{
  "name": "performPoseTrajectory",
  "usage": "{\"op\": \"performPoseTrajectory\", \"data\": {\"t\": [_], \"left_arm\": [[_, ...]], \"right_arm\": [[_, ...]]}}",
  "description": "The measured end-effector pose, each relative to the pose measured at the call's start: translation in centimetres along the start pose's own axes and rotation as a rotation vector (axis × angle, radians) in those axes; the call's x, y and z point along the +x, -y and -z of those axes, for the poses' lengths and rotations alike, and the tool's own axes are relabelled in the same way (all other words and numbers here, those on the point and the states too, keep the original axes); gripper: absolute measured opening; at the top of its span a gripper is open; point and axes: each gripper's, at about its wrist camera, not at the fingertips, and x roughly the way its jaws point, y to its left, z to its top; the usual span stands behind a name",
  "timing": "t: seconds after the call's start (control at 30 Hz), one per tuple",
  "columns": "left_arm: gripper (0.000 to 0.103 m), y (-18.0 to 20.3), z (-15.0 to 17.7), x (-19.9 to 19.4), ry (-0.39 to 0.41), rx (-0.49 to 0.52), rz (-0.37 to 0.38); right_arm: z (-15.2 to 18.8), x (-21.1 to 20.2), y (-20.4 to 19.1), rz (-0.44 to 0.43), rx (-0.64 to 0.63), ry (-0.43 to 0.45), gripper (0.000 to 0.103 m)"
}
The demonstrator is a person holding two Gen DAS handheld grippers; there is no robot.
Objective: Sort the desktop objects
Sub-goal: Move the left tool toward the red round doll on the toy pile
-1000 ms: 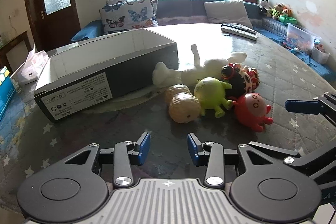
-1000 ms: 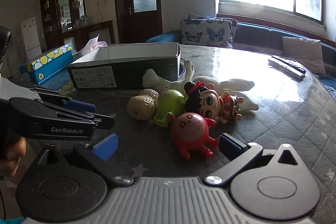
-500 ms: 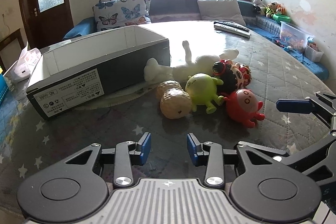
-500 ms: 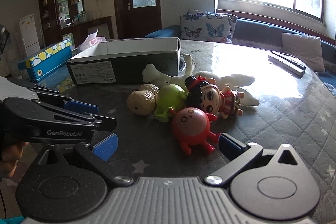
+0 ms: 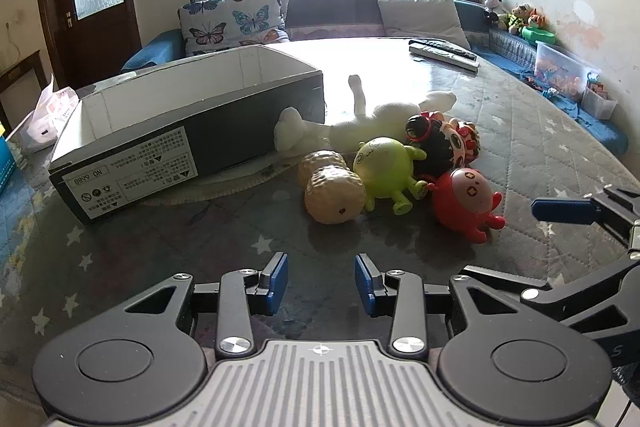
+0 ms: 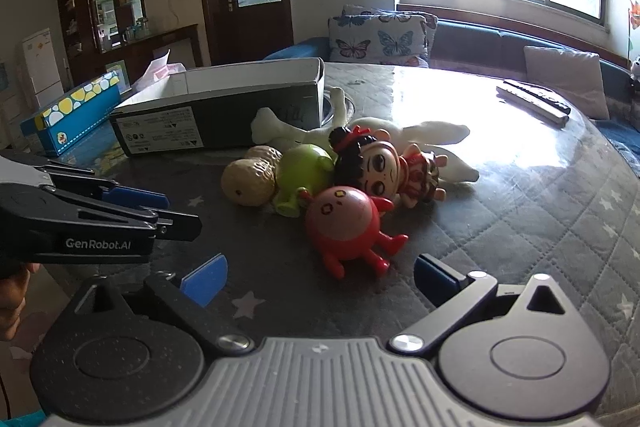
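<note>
Now both grippers hover empty: left gripper (image 5: 321, 283) jaws narrow-open, right gripper (image 6: 316, 277) jaws wide. Red toy (image 6: 344, 225) sits just ahead between right jaws, touching green toy (image 6: 300, 173). Straddle red body squarely, lift clear, drop into box (image 6: 224, 107) ahead-left.

Glossy plastic red toy (image 6: 344, 227) and green toy (image 5: 386, 167) lie beside a matt cardboard box (image 5: 180, 143) on a quilted cloth table cover (image 5: 540, 131).
</note>
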Motion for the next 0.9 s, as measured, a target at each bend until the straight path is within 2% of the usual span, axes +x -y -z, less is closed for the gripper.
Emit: {"op": "performPoseTrajectory", "data": {"t": [0.9], "left_arm": [[0.039, 0.7, -0.5, 0.7, -0.013, -0.009, 0.049]], "right_arm": [[0.1, 0.6, 1.1, 0.033, 0.029, -0.018, 0.098]]}}
